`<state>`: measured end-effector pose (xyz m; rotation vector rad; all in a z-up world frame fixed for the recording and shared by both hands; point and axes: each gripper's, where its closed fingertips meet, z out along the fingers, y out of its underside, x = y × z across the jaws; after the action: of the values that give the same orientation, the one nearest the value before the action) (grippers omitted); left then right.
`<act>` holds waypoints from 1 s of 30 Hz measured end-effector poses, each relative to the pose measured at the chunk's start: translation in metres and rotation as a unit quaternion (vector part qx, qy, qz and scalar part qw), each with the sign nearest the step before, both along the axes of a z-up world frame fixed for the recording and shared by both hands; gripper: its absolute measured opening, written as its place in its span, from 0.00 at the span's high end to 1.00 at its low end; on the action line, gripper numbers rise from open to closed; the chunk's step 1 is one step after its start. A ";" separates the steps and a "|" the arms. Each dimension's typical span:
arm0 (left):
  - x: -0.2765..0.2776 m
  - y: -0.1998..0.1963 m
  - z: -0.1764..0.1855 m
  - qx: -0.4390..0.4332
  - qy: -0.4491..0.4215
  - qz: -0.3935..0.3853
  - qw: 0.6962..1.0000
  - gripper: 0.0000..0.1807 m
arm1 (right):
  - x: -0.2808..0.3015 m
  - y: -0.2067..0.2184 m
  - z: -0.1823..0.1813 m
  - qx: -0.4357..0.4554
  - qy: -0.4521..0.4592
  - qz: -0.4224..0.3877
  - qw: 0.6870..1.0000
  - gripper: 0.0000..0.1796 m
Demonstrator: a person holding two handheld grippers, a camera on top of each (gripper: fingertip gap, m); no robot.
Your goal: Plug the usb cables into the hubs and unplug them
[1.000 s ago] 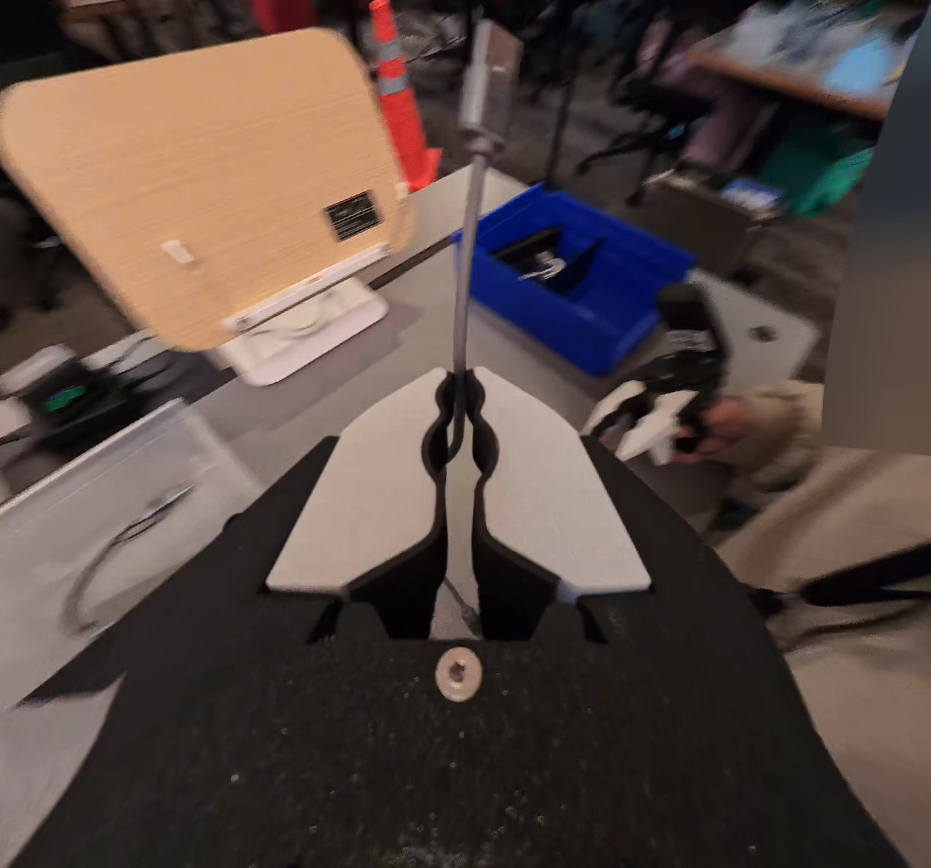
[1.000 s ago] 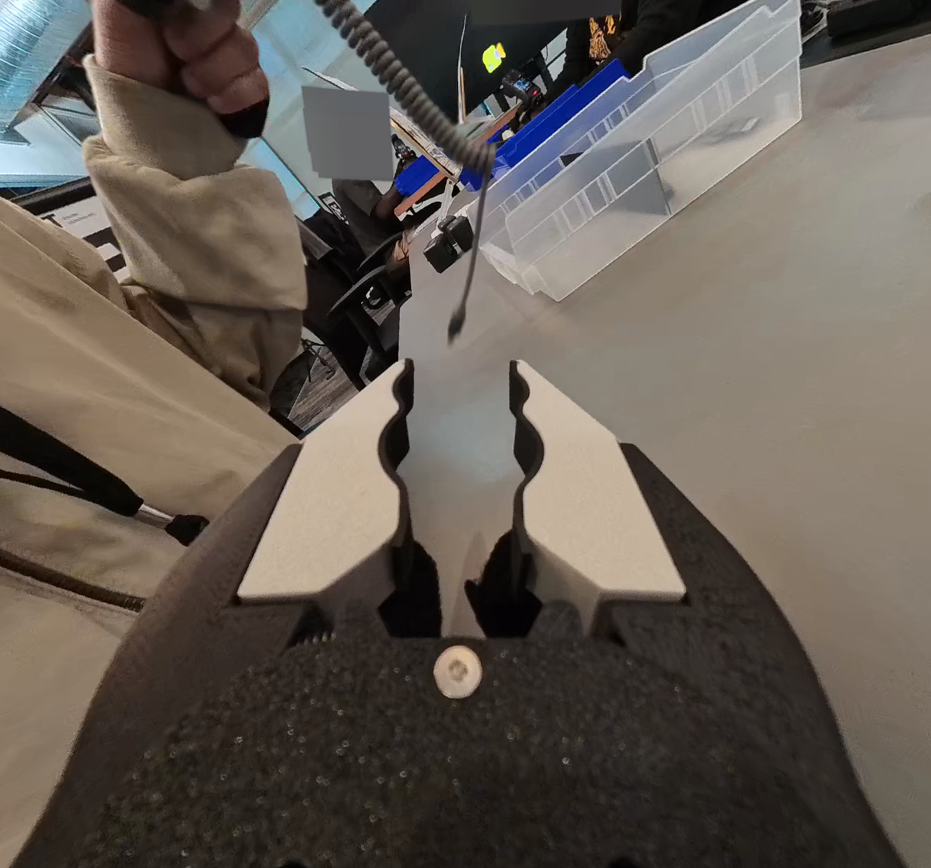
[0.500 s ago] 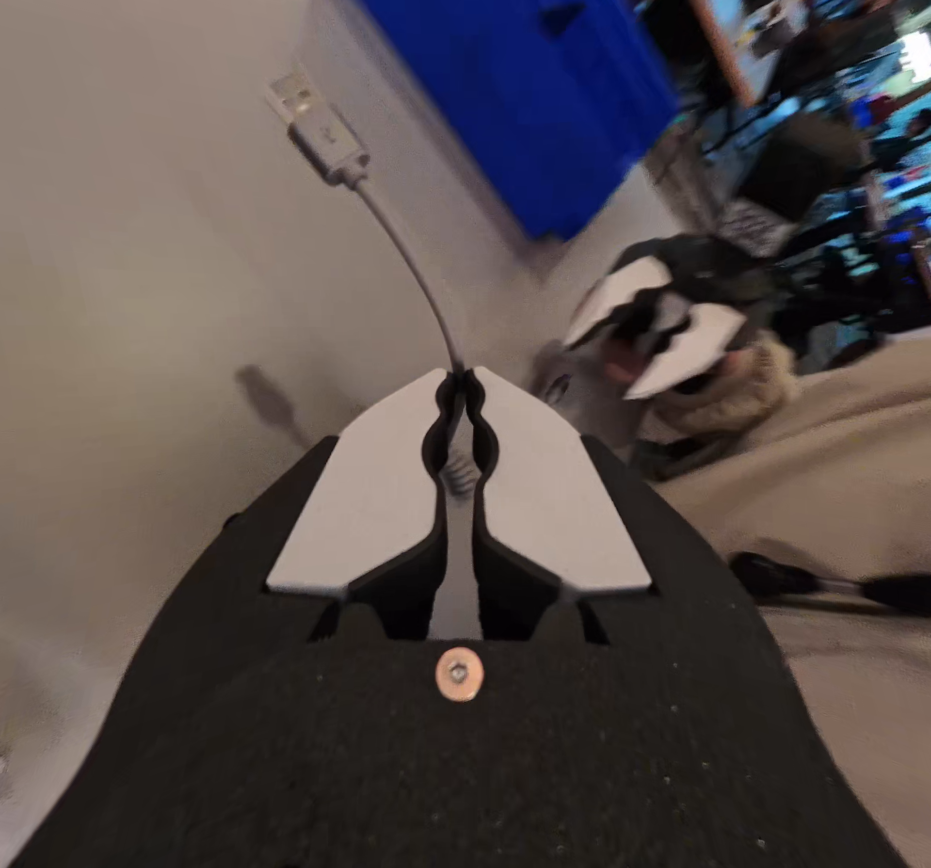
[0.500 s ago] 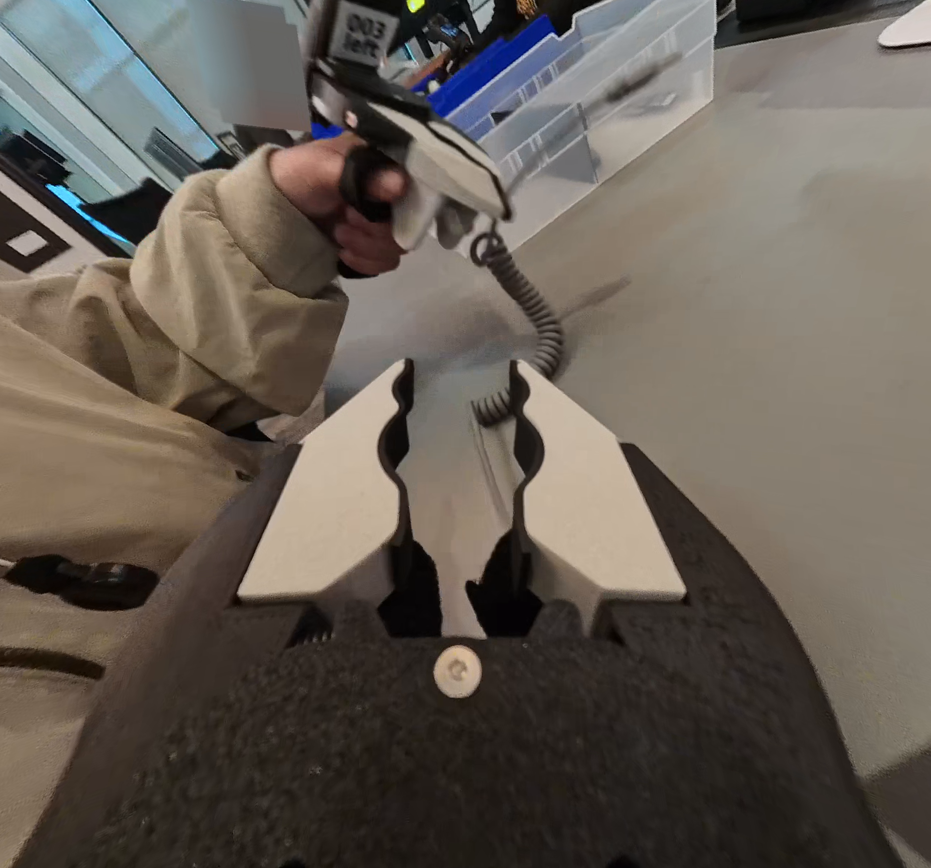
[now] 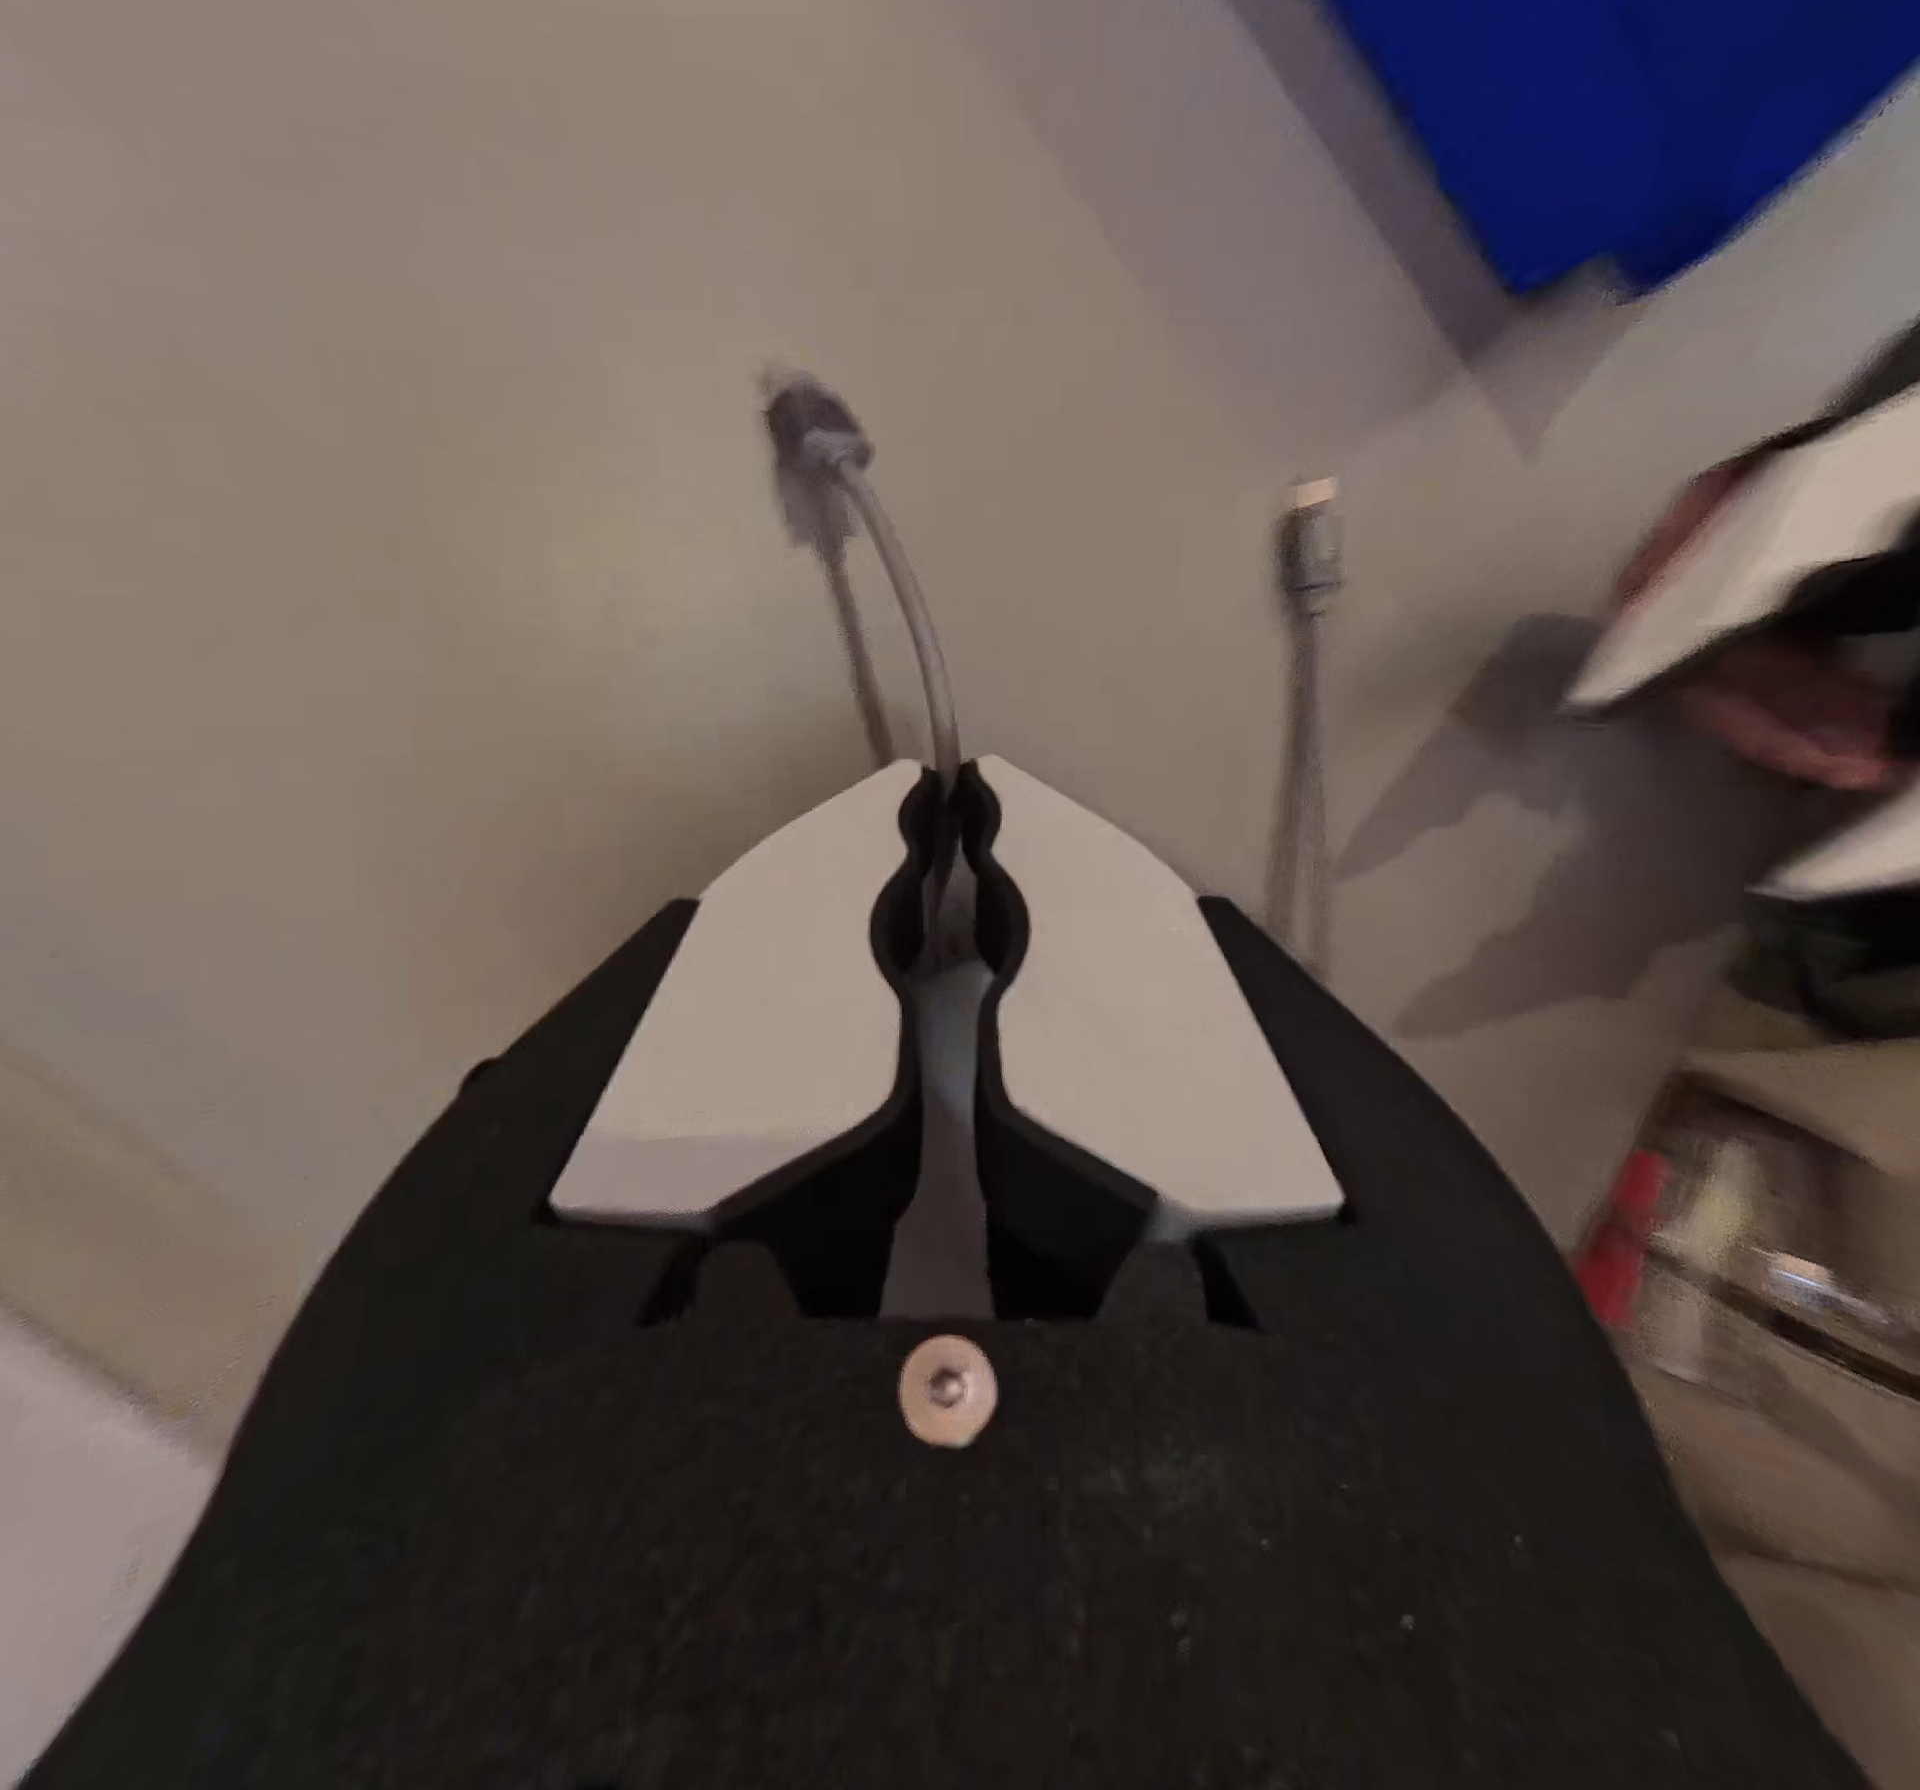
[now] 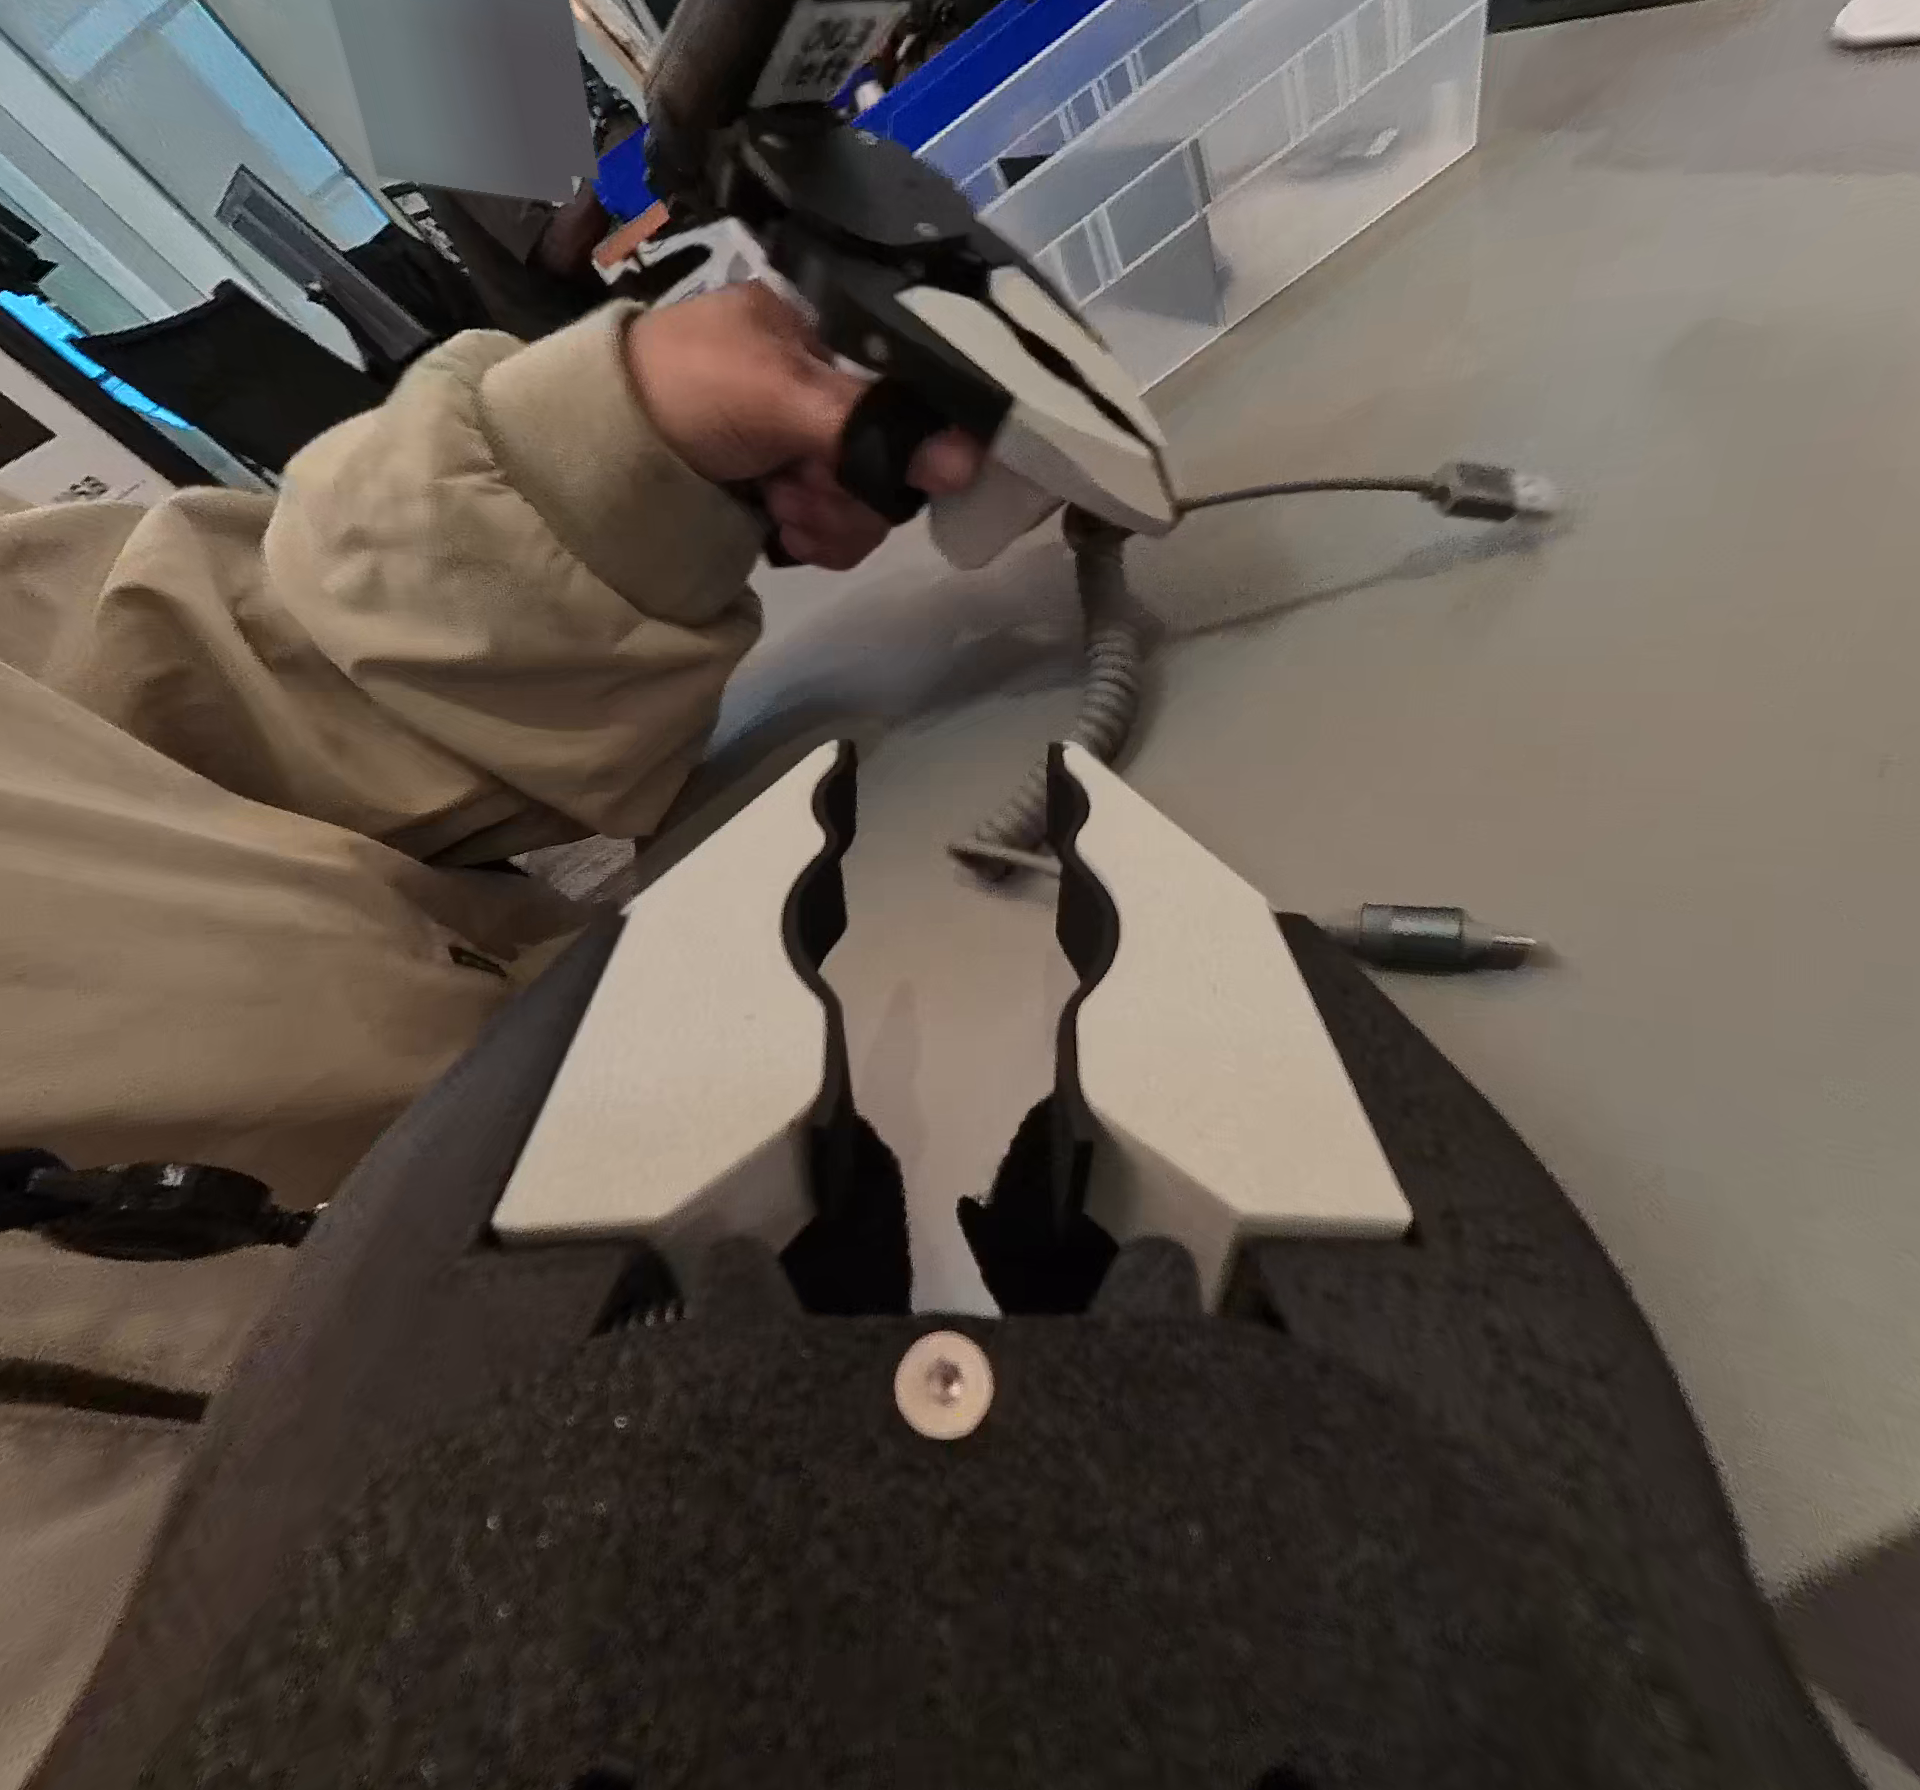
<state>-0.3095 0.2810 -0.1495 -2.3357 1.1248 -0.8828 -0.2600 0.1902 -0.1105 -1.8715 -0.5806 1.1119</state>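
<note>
The left gripper [image 5: 951, 769] is clenched on a thin grey USB cable [image 5: 914, 618], pinching the cord itself well back from the silver-tipped USB plug [image 6: 1486, 493] at its far end. In the right wrist view that plug hangs just above the matte grey tabletop [image 6: 1558, 805], out to the right of the fingers, while a coiled grey section of the cable [image 6: 1107, 691] droops from the fingers to the surface. The right gripper [image 6: 951, 774] is released, its jaws standing apart with nothing between them, low over the table.

The risk lies in the grip point — held by the cord, the plug can swing and twist freely, so it may meet a port crooked or upside down, and pushing would only buckle the cable. The coil could also snag on the second grey connector [image 6: 1439, 935] lying near the right gripper, or on that gripper's fingers. No hub shows in either view, so it must still be found.

The tabletop is smooth and bare around the cables. At its far side stand a clear plastic divided bin [image 6: 1299, 130] and a blue plastic bin [image 5: 1610, 57] — beyond them a busy workshop with glass walls and dark chairs.
</note>
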 end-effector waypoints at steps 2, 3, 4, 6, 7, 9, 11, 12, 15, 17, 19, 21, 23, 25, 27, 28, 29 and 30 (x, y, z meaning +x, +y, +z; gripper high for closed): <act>0.010 -0.014 0.021 -0.058 -0.084 -0.007 0.995 0.98 | 0.010 0.010 0.005 0.021 -0.001 -0.040 0.999 0.80; 0.013 -0.022 0.030 -0.082 -0.116 -0.016 0.990 0.98 | 0.018 0.018 0.007 0.030 -0.003 -0.070 0.997 0.79; 0.014 -0.030 0.037 -0.101 -0.139 -0.029 0.985 0.98 | 0.026 0.026 0.006 0.040 -0.017 -0.098 0.994 0.78; 0.013 -0.042 0.043 -0.125 -0.159 -0.047 0.978 0.98 | 0.042 0.040 0.005 0.088 -0.083 -0.147 0.982 0.74; 0.011 -0.046 0.043 -0.131 -0.160 -0.054 0.977 0.98 | 0.047 0.044 0.009 0.129 -0.130 -0.158 0.970 0.75; 0.008 -0.052 0.045 -0.137 -0.161 -0.062 0.976 0.98 | 0.049 0.050 0.014 0.189 -0.211 -0.167 0.944 0.81; 0.007 -0.058 0.048 -0.142 -0.162 -0.074 0.974 0.98 | 0.045 0.059 0.015 0.209 -0.246 -0.165 0.932 0.82; 0.006 -0.061 0.050 -0.142 -0.166 -0.080 0.973 0.98 | 0.038 0.061 0.014 0.197 -0.235 -0.145 0.941 0.82; 0.005 -0.067 0.061 -0.141 -0.192 -0.090 0.967 0.98 | 0.005 0.054 0.019 0.121 -0.120 -0.045 0.984 0.77; 0.004 -0.074 0.075 -0.166 -0.236 -0.100 0.952 0.98 | -0.001 0.053 0.035 0.140 -0.068 -0.034 0.987 0.73; 0.001 -0.081 0.084 -0.188 -0.270 -0.108 0.938 0.98 | 0.000 0.058 0.036 0.213 -0.138 -0.055 0.966 0.73; -0.002 -0.085 0.088 -0.203 -0.291 -0.113 0.928 0.98 | -0.001 0.064 0.035 0.262 -0.205 -0.081 0.940 0.73; -0.004 -0.086 0.093 -0.220 -0.313 -0.112 0.917 0.98 | -0.006 0.069 0.032 0.254 -0.214 -0.075 0.940 0.74; -0.007 -0.087 0.099 -0.233 -0.333 -0.112 0.907 0.98 | -0.022 0.059 0.032 0.202 -0.134 -0.020 0.970 0.73; -0.010 -0.089 0.105 -0.245 -0.352 -0.119 0.896 0.98 | -0.036 0.042 0.051 0.153 -0.003 0.042 0.987 0.73; -0.011 -0.091 0.108 -0.249 -0.359 -0.122 0.891 0.98 | -0.040 0.037 0.064 0.132 0.064 0.058 0.988 0.73; -0.012 -0.091 0.108 -0.251 -0.362 -0.123 0.889 0.98 | -0.042 0.033 0.077 0.113 0.125 0.071 0.983 0.75; -0.012 -0.092 0.107 -0.251 -0.361 -0.122 0.890 0.98 | -0.044 0.029 0.086 0.094 0.173 0.085 0.977 0.79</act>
<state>-0.3215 0.1895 -0.0425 -1.8916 0.9263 -2.1254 -0.3040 0.2189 -0.0244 -1.4443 -0.6263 1.4066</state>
